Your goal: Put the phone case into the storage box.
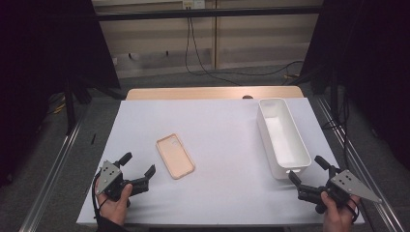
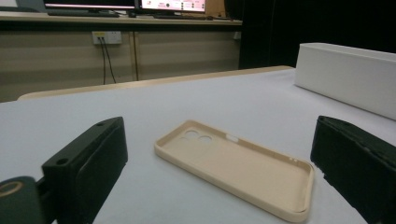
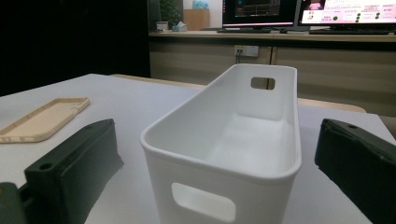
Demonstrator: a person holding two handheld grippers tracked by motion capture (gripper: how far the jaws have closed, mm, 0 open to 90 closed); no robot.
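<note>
left gripper (image 1: 140, 169): fingers spread, hand-held | right gripper (image 1: 305, 171): fingers spread, hand-held

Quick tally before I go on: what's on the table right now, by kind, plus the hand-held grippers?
Phone case, beige, lying open side up: 1
Storage bin, white, nothing inside: 1
Hand-held gripper, black, jaws open: 2, left hand-held gripper and right hand-held gripper
Total: 4
</note>
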